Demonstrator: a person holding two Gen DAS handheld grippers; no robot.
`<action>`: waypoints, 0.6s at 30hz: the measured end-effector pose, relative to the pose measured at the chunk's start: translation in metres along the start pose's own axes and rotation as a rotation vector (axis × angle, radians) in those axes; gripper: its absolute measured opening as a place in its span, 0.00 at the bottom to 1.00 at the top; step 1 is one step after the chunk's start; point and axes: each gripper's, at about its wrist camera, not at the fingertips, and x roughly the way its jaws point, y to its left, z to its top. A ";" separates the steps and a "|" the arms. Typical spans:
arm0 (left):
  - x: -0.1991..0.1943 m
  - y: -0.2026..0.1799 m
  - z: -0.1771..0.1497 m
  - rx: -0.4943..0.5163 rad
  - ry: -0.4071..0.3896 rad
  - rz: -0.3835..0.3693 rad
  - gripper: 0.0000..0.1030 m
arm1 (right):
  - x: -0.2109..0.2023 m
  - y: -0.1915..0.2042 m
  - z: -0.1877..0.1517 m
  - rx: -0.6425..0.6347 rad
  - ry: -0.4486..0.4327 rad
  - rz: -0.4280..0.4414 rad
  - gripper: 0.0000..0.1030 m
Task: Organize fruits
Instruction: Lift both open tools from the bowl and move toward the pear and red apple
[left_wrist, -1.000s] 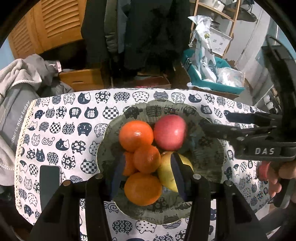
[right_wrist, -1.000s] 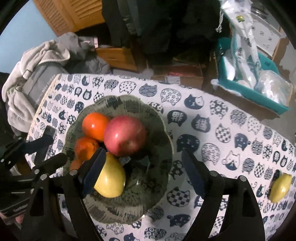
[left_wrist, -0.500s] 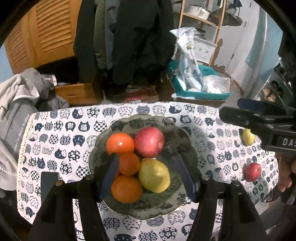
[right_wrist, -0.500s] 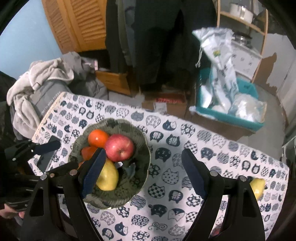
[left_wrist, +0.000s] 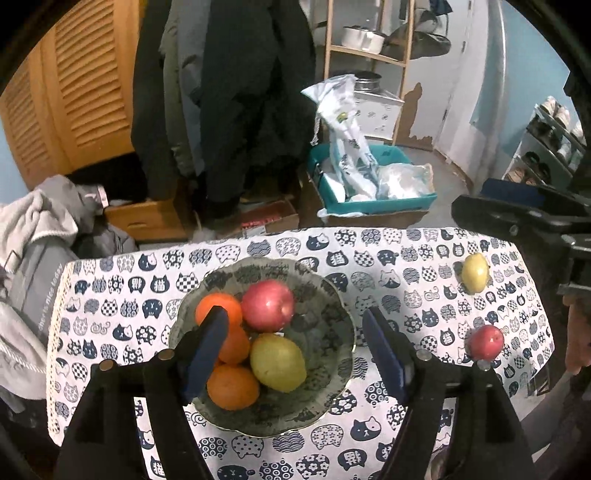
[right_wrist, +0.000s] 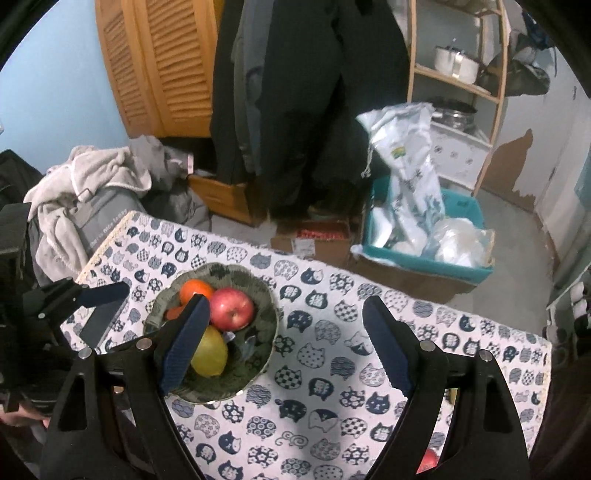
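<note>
A green patterned bowl (left_wrist: 325, 295) sits on the cat-print tablecloth (left_wrist: 388, 273). It holds a red apple (left_wrist: 267, 304), a yellow pear (left_wrist: 277, 362) and three oranges (left_wrist: 232, 386). A second yellow pear (left_wrist: 475, 272) and a second red apple (left_wrist: 486, 342) lie loose at the table's right. My left gripper (left_wrist: 295, 350) is open and empty, raised above the bowl. My right gripper (right_wrist: 286, 343) is open and empty, high above the table, with the bowl (right_wrist: 266, 325) under its left finger. The loose apple (right_wrist: 426, 461) peeks out at the bottom of the right wrist view.
A dark phone (right_wrist: 101, 323) lies on the table left of the bowl. Behind the table are hanging coats (left_wrist: 229, 92), a teal bin with bags (left_wrist: 373, 184), a wooden shelf (left_wrist: 369, 48) and a pile of clothes (left_wrist: 33, 240) at the left.
Both grippers have risen and pulled back from the bowl. The table looks smaller, and the loose pear and apple at the right have come into the left wrist view.
</note>
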 end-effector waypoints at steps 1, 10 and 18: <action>-0.001 -0.002 0.001 0.004 -0.003 0.000 0.75 | -0.005 -0.003 0.000 0.002 -0.010 -0.003 0.82; -0.013 -0.030 0.009 0.046 -0.028 -0.016 0.78 | -0.033 -0.028 -0.009 0.021 -0.053 -0.046 0.83; -0.016 -0.055 0.015 0.084 -0.031 -0.038 0.78 | -0.050 -0.059 -0.023 0.070 -0.054 -0.076 0.83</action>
